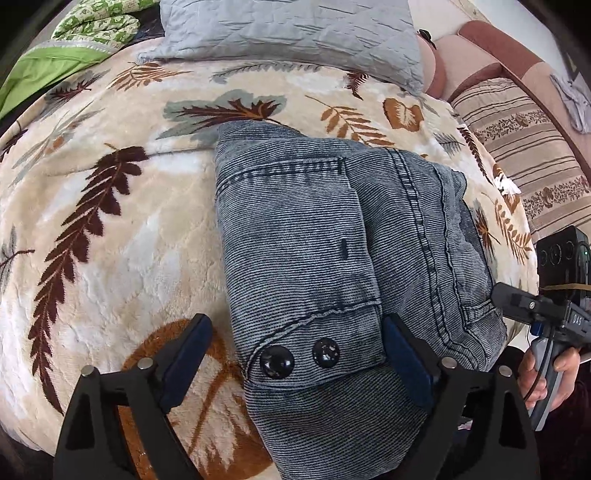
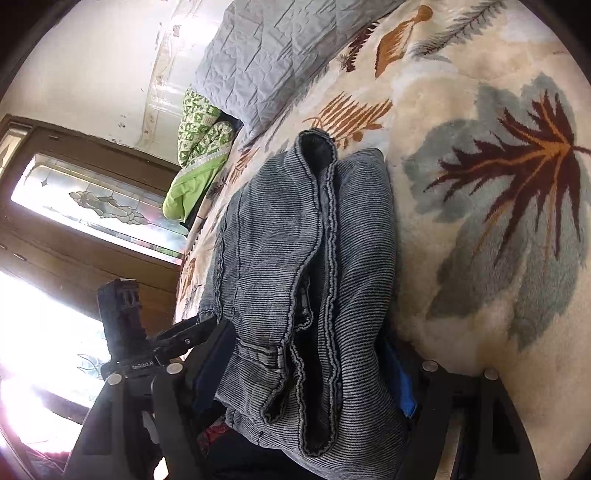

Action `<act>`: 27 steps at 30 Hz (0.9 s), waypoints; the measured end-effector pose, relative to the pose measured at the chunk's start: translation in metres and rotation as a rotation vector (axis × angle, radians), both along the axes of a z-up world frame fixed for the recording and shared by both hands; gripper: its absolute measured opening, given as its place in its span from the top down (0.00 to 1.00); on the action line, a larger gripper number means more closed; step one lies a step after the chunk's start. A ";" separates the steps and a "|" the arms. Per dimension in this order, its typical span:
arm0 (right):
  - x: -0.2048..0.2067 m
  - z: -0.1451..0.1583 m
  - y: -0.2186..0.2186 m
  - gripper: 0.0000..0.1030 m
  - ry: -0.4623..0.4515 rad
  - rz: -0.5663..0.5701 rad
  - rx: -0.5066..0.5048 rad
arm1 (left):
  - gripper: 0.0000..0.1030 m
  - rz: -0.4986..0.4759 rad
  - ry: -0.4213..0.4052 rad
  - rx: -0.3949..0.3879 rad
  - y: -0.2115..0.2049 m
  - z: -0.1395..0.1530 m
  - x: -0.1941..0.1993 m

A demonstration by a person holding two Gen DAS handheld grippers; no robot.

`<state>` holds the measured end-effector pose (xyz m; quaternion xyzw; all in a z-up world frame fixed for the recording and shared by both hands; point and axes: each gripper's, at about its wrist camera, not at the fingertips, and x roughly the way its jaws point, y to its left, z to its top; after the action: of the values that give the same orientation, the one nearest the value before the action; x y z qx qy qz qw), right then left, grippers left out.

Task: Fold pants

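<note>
1. The pants [image 1: 332, 258] lie folded on the bed [image 1: 92, 240], below the grey pillow [image 1: 288, 33].
2. Left hand-held gripper [image 1: 295, 350] gapes, gripping nothing; right hand-held gripper [image 2: 306, 369] straddles the bundle, grip unclear.
3. Thick, soft corduroy: grab the stacked hems.

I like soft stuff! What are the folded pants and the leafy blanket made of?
The pants look like washed grey-blue denim or fine corduroy: ribbed weave, thick stitched seams, two shiny black buttons. The blanket looks like plush fleece: fuzzy, thick pile.
</note>
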<state>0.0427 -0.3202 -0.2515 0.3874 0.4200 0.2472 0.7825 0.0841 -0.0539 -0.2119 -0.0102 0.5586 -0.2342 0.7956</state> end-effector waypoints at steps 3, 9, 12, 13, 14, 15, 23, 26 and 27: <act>-0.001 0.007 0.013 0.23 0.007 -0.012 -0.070 | 0.32 -0.018 -0.024 -0.012 -0.004 0.006 -0.007; -0.003 0.030 0.054 0.42 -0.006 -0.001 -0.315 | 0.56 -0.036 -0.087 0.010 -0.007 0.015 -0.015; -0.008 0.042 0.064 0.55 -0.042 -0.009 -0.396 | 0.62 -0.036 -0.097 0.006 -0.006 0.023 -0.015; -0.009 0.047 0.066 0.58 -0.055 -0.011 -0.424 | 0.64 -0.036 -0.107 0.003 -0.006 0.026 -0.016; -0.010 0.051 0.070 0.62 -0.067 -0.011 -0.453 | 0.65 -0.039 -0.118 0.002 -0.006 0.030 -0.018; -0.012 0.055 0.072 0.62 -0.079 -0.011 -0.482 | 0.65 -0.042 -0.128 0.002 -0.006 0.033 -0.019; -0.016 0.092 0.097 0.67 -0.197 0.013 -0.592 | 0.65 -0.008 -0.191 -0.016 0.010 0.069 -0.011; -0.012 0.106 0.102 0.67 -0.240 0.009 -0.597 | 0.65 -0.002 -0.226 -0.015 0.015 0.083 -0.004; -0.012 0.110 0.102 0.67 -0.253 0.008 -0.600 | 0.65 -0.002 -0.237 -0.011 0.015 0.087 -0.001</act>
<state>0.0308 -0.2184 -0.1418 0.1041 0.3750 0.1618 0.9068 0.0830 -0.0384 -0.1250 0.0136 0.4591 -0.2376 0.8559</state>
